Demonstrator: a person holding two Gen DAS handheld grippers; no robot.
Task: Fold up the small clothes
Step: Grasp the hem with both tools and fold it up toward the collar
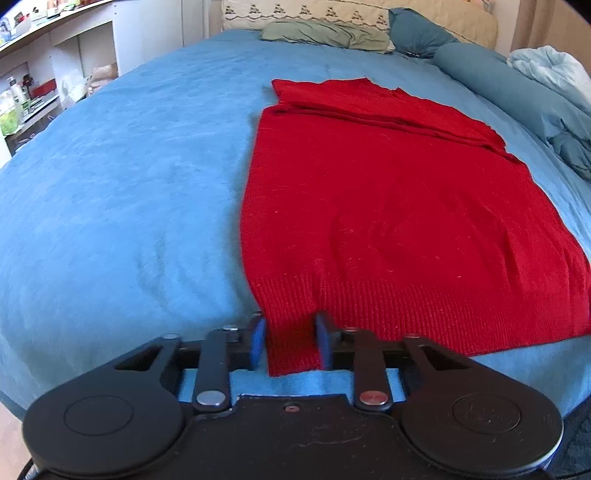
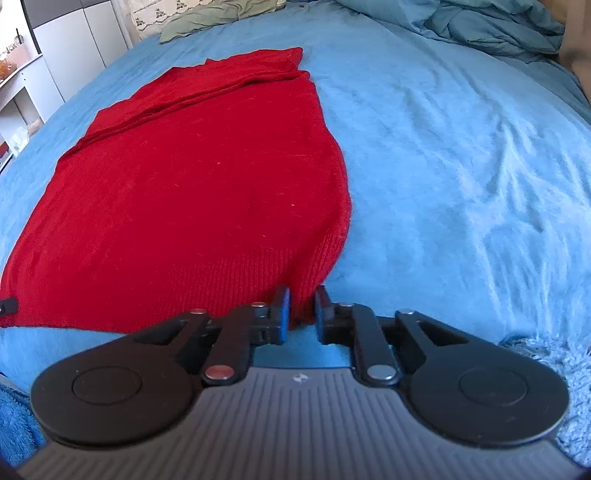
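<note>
A red knit sweater [image 1: 388,206] lies flat on the blue bed, sleeves folded across its far end; it also shows in the right wrist view [image 2: 192,177]. My left gripper [image 1: 291,339] straddles the near left corner of the ribbed hem, the jaws a little apart with the cloth between the blue pads. My right gripper [image 2: 301,314] straddles the near right corner of the hem in the same way, jaws narrowly apart around the cloth. Both corners look slightly lifted and bunched between the fingers.
The blue bedspread [image 1: 129,184] spreads wide on both sides. Pillows [image 1: 325,33] and a bunched blue duvet [image 2: 491,26] lie at the head. White shelves [image 1: 55,74] stand to the left of the bed. A fluffy rug [image 2: 554,369] lies by the bed's near edge.
</note>
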